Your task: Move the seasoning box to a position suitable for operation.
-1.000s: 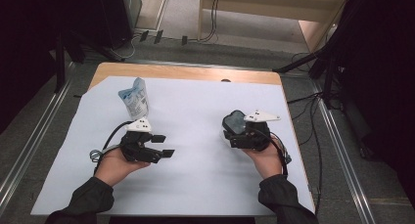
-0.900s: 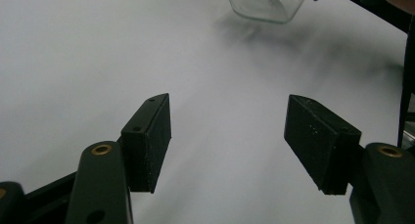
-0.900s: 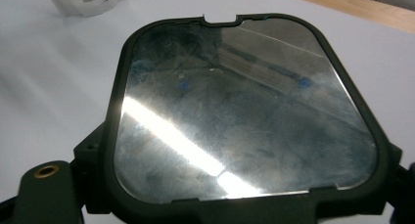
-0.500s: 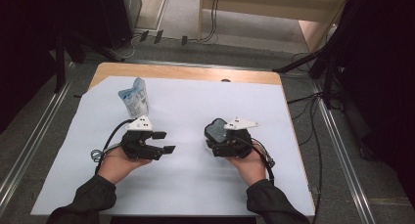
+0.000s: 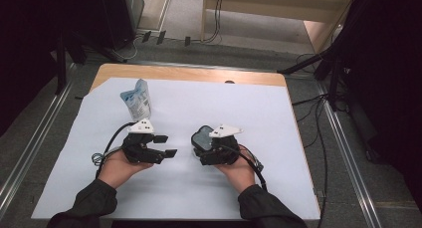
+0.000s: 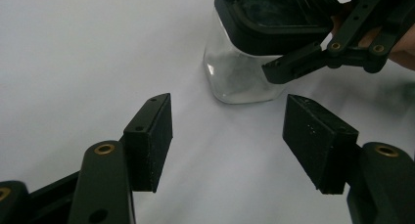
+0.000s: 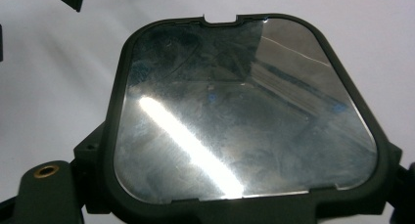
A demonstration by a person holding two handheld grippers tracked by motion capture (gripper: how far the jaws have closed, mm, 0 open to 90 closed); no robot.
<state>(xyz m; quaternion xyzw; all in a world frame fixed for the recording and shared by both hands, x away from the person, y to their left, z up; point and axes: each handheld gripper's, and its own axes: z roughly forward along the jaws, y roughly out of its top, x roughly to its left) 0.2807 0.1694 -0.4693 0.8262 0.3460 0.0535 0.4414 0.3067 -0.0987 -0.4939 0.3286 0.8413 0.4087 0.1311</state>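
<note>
left hand-held gripper (image 5: 166, 146) at about 7 o'clock on the desk (image 5: 298, 153), resting in the left hand (image 5: 117, 168), pointing toward 3 o'clock. jaws released and standing well apart, nothing between the pads (image 6: 154, 141); only white desk surface seen in the gap in the left gripper view.

right hand-held gripper (image 5: 201, 143) near the middle of the desk, toward 5 o'clock, carried by the right hand (image 5: 239, 171), grey three-cornered plate (image 5: 225, 131) on top. clenched on a clear container (image 5: 203, 138) with a dark lid: in the left gripper view, one black jaw of it laid against the transparent wall (image 6: 235, 77) just under the lid (image 6: 274, 13). container upright, bottom on or very close to the white surface, cannot tell which. in the right gripper view, looking down on the lid (image 7: 244, 106): dark rounded-square frame with a shiny, smudged window reflecting light; contents not possible to tell.

container between the two hand-held grippers, just beside the tips of the left one, at 3 o'clock from it, not touching it.

blue-and-white pouch (image 5: 136, 99) standing upright at about 10 o'clock on the desk, well apart from the container, near the left hand-held gripper at its 12 o'clock.

cable (image 5: 107, 151) trailing from the left hand-held gripper toward 9 o'clock.
</note>
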